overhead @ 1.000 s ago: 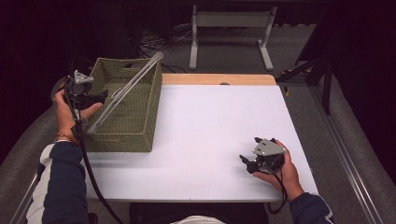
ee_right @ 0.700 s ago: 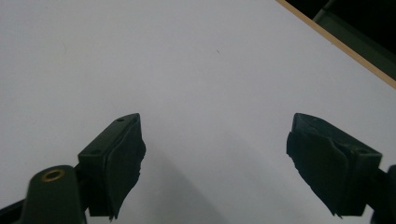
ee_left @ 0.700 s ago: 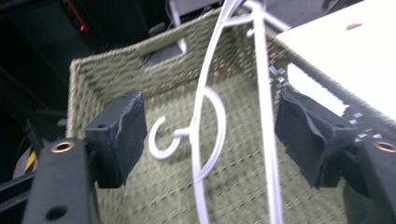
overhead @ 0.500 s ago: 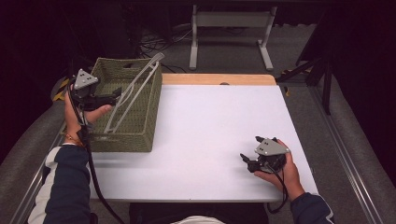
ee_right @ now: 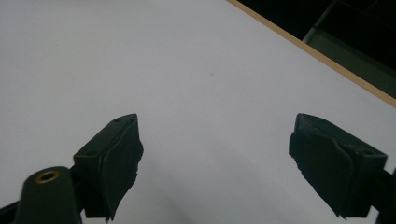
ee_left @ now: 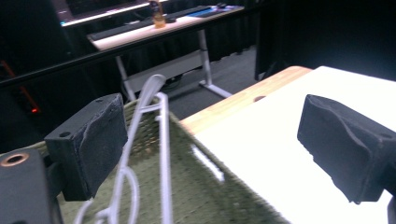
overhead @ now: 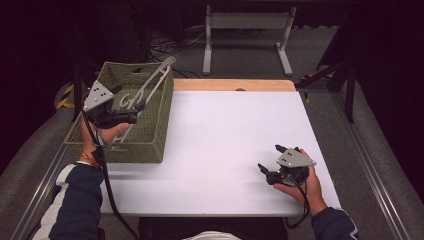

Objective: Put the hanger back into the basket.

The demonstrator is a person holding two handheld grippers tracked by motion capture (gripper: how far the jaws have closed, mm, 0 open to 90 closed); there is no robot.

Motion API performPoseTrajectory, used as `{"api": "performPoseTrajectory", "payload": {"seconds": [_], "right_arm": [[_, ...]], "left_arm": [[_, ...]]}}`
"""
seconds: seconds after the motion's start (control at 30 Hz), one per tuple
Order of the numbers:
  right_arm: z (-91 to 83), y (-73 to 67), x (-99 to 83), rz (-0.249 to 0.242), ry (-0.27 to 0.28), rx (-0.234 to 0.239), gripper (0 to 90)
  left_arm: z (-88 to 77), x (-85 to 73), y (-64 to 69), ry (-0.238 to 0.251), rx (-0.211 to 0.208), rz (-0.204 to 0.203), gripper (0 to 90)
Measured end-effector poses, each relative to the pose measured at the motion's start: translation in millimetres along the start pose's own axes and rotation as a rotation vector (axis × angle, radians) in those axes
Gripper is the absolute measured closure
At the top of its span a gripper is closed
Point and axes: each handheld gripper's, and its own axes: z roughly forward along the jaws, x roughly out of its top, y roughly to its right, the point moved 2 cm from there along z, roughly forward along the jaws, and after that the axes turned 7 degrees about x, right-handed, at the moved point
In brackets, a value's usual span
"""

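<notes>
Left hand-held gripper (overhead: 131, 105) over basket (overhead: 150, 145) rim — jaws wide (bare table (overhead: 225, 140) rightward)

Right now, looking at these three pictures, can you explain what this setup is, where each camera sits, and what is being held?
A person at a white table holds a hand-operated tool with two-jaw tongs in each hand. One camera looks down from above; the other two ride on the tools and look along their black jaws. The left tongs hover over a green woven basket that holds a white clothes hanger; their jaws have just been opening, and they grip nothing. The right tongs rest open near the table's front edge, holding nothing.
</notes>
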Motion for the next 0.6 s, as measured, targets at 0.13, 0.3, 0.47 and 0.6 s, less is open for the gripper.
{"api": "performPoseTrajectory", "payload": {"seconds": [0.13,0.3,0.47,0.6], "right_arm": [[-1.3,1.1,1.1,0.014,0.014,0.001,16.1],[-4.4,3.2,1.6,0.041,0.050,0.013,15.3],[-5.9,2.8,3.6,0.046,0.068,0.000,14.8],[-7.4,1.8,4.3,0.042,0.077,0.000,14.8]], "left_arm": [[0.6,0.8,12.0,0.010,-0.021,0.031,7.7],[-0.5,3.1,27.2,0.046,-0.045,0.021,6.1],[-1.5,1.5,42.0,0.057,-0.077,0.031,5.2],[-6.4,1.6,58.3,0.085,-0.100,0.053,4.4]]}}
